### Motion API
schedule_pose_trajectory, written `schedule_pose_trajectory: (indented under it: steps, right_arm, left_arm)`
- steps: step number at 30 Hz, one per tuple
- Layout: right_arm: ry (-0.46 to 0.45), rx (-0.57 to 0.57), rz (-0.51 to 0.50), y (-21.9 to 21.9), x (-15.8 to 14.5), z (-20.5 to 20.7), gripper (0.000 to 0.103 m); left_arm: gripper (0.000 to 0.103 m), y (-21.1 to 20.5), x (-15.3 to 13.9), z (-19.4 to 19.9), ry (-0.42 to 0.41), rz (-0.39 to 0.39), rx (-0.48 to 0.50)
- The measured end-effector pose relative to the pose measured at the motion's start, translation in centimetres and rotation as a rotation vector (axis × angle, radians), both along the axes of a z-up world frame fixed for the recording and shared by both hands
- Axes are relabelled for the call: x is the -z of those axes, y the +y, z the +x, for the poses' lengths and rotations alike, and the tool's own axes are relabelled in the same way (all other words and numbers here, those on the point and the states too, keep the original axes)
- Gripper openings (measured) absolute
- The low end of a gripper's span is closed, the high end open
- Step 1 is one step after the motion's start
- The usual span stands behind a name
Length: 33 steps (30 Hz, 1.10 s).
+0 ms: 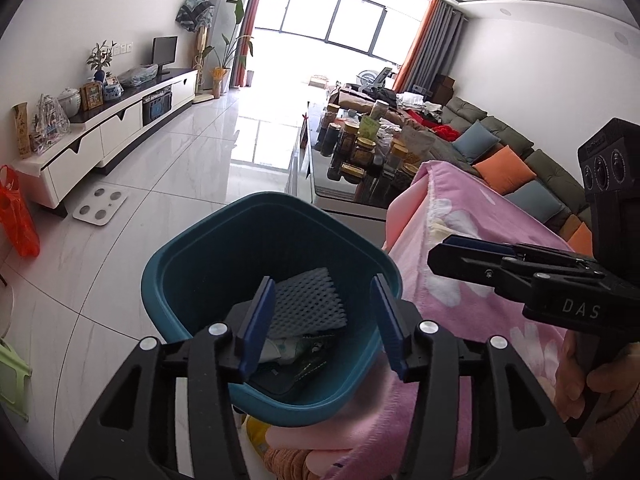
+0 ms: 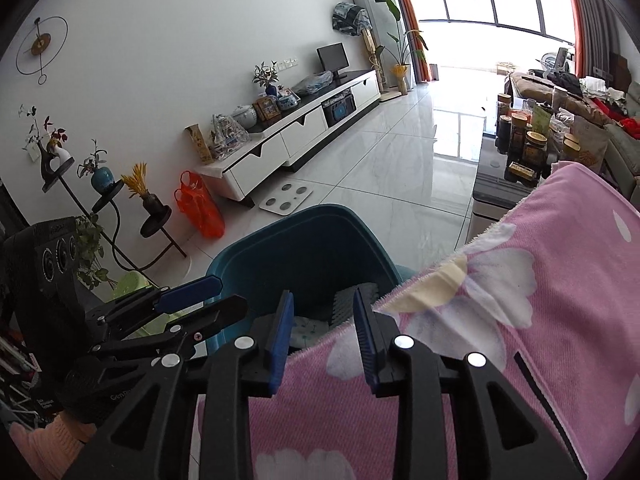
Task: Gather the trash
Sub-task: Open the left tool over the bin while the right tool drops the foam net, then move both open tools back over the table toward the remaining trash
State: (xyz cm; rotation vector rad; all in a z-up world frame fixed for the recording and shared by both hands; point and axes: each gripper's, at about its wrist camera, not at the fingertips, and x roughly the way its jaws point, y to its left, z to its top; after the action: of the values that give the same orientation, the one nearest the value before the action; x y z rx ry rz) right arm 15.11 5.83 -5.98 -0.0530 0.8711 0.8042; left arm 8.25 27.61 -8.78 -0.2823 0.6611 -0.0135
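A teal trash bin [image 1: 176,256] [image 2: 312,248] stands on the tiled floor beside a pink flowered blanket [image 1: 480,312] [image 2: 520,320]. Inside it lie a grey foam net [image 1: 308,300] [image 2: 348,300] and some crumpled wrappers [image 1: 296,352]. My left gripper [image 1: 322,280] [image 2: 232,292] hangs open over the bin's mouth with nothing between its blue pads. My right gripper [image 2: 323,292] [image 1: 438,250] is open too, a narrower gap, above the blanket's edge right next to the bin, and it holds nothing. A hand grips its handle at the lower right of the left wrist view.
A bathroom scale [image 1: 100,204] and an orange plastic bag [image 2: 200,208] sit on the floor by the white TV cabinet [image 1: 112,128]. A dark coffee table [image 1: 320,184] crowded with jars is behind the bin. A sofa with cushions [image 1: 504,168] runs along the right. A plant stand [image 2: 120,216] is at the left.
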Motion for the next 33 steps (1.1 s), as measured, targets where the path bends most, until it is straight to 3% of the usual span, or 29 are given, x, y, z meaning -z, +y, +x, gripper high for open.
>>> schedule_pose_trajectory:
  steps: [9,23,33]
  right_arm:
    - [-0.114,0.097,0.051,-8.4,-3.0,-4.2,0.043]
    - [-0.173,0.419,0.031,-24.2,-3.9,-9.9,0.043]
    - [-0.212,0.662,0.009,-33.7,-4.2,-13.4,0.043]
  left_arm:
    - [0.075,-7.8,-3.4,-3.4,-0.114,0.005,0.208]
    - [0.076,-23.2,-3.9,-3.7,-0.101,0.000,0.573]
    - [0.075,-32.9,-3.1,-3.8,-0.056,0.050,0.794]
